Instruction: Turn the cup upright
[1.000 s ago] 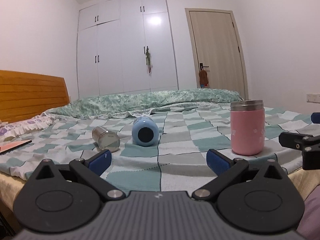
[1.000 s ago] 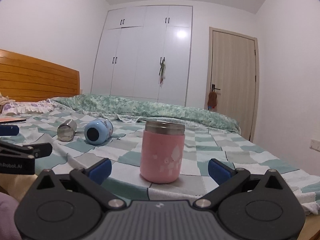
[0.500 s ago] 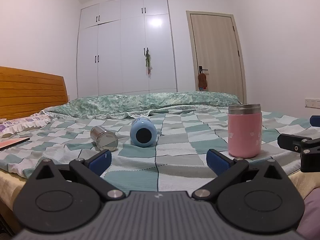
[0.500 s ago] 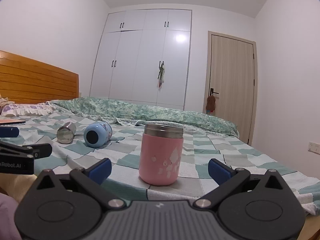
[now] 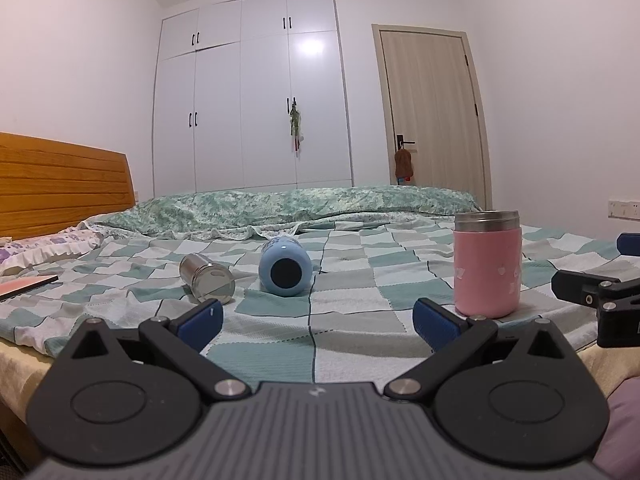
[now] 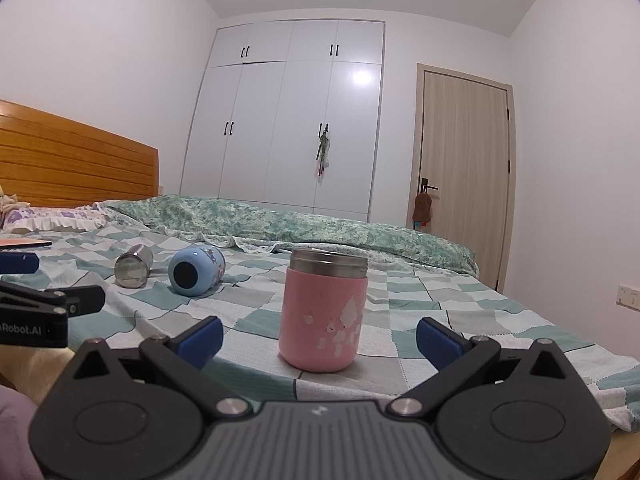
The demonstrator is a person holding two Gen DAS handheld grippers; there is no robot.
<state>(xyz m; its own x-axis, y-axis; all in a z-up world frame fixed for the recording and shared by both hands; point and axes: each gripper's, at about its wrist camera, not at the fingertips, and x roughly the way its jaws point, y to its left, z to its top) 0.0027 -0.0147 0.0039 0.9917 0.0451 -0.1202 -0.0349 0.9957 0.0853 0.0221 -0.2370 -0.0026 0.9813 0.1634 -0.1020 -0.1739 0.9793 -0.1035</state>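
A pink cup [image 5: 487,264] with a steel rim stands upright on the checked bedspread [image 5: 360,292]; in the right wrist view the pink cup [image 6: 323,316] is just beyond and between my fingers. A light blue cup [image 5: 285,266] lies on its side, base toward me, and shows in the right wrist view [image 6: 195,265]. A steel cup [image 5: 206,278] lies on its side to its left, also in the right wrist view [image 6: 133,265]. My left gripper [image 5: 316,320] is open and empty at the bed's near edge. My right gripper [image 6: 318,335] is open and empty.
A wooden headboard [image 5: 60,188] and pillow [image 5: 48,244] are at the left. A flat pink book [image 5: 24,282] lies at the left bed edge. A rolled green quilt [image 5: 304,204] lies along the far side. White wardrobe [image 5: 256,92] and door [image 5: 432,112] stand behind.
Both grippers have dropped slightly lower, so the bed surface looks flatter. The cups have not moved and both jaws stay open.
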